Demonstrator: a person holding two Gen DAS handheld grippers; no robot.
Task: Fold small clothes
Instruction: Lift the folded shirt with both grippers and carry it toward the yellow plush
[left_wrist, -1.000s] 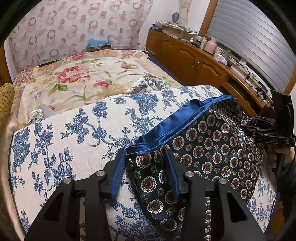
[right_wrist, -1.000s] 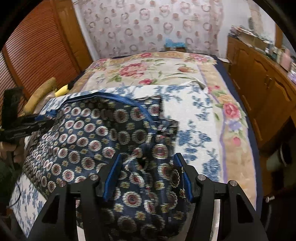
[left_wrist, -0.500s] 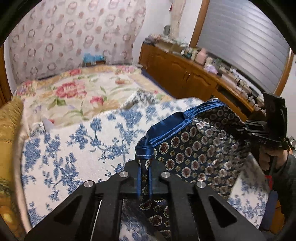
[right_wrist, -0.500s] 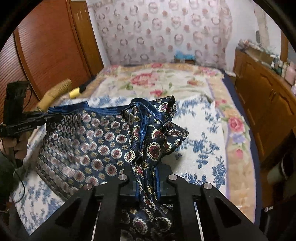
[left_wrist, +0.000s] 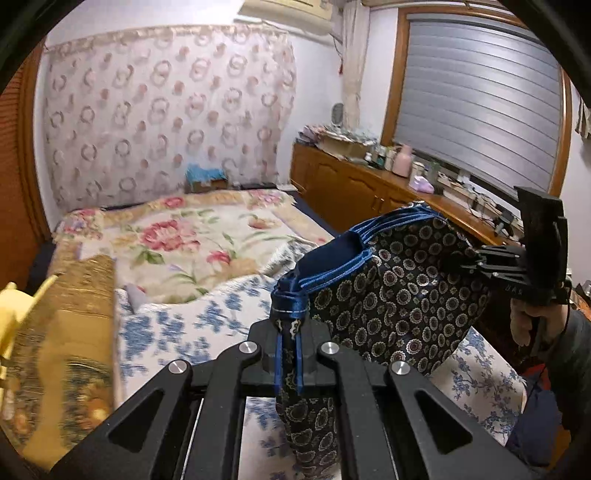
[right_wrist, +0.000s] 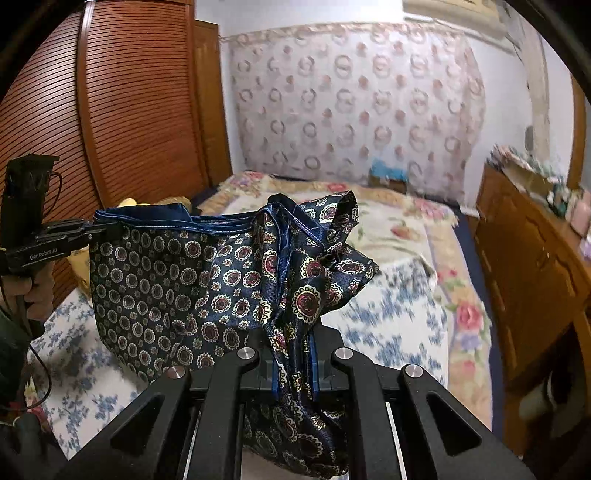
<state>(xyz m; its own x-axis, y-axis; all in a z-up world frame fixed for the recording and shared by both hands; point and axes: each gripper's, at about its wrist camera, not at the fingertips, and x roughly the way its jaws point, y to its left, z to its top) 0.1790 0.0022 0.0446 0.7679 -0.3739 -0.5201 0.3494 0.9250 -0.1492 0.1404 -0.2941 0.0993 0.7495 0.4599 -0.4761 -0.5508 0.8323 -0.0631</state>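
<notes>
A dark navy garment (left_wrist: 399, 295) with round medallion print and a blue hem hangs in the air between both grippers, above the bed. My left gripper (left_wrist: 289, 354) is shut on one bunched corner at the blue hem. My right gripper (right_wrist: 293, 365) is shut on the other bunched corner, where the cloth (right_wrist: 177, 280) crumples upward. Each wrist view shows the opposite gripper at the far end of the stretched hem: the right gripper (left_wrist: 476, 258) and the left gripper (right_wrist: 99, 230), each held by a hand. The cloth's lower edge is hidden behind the gripper bodies.
Under the garment lies a white cover with blue flowers (left_wrist: 177, 325), on a bed with a pink floral spread (left_wrist: 184, 236). A gold cushion (left_wrist: 74, 317) sits at the left. Wooden cabinets with clutter (left_wrist: 354, 181) line the right; a slatted wooden door (right_wrist: 122, 103) stands left.
Both grippers went from open around the cloth lying flat on the bed to shut on its corners. Both then rose, lifting the garment off the cover so it hangs between them.
</notes>
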